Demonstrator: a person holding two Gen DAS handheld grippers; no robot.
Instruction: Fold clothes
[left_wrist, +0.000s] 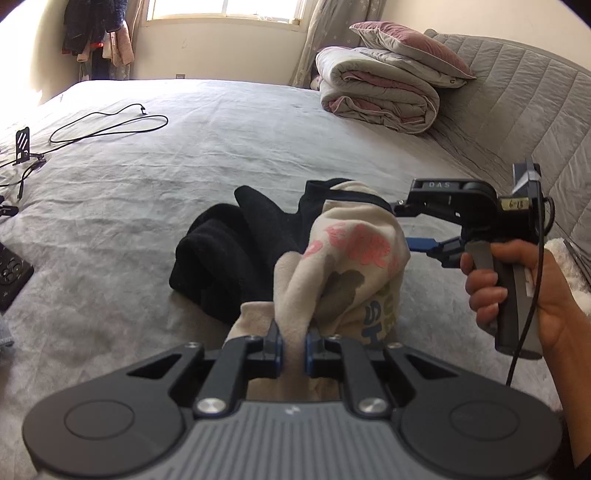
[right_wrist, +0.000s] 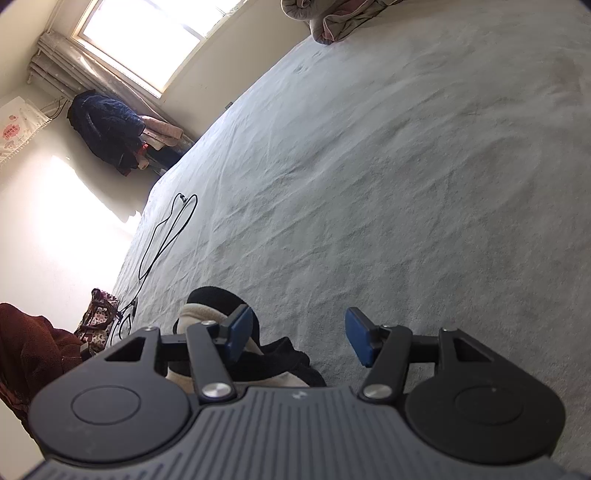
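Cream garment (left_wrist: 343, 266) edge pinched by left fingers (left_wrist: 275, 343); right fingers (right_wrist: 356, 339) spread over bare bedsheet (right_wrist: 406, 184).

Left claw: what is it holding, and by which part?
The left claw is shut on the cream garment, pinching a bunched fold at its near end.

Daylight pours through the overexposed rectangular window (left_wrist: 225, 9) — blown-out glare on the cream wall (right_wrist: 55, 221) (right wrist view); fisheye bending, dark vignetted corners, soft shadows.

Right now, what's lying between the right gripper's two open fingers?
Only bare grey bedsheet, in the right wrist view; the right gripper is empty, the cream garment beside it.
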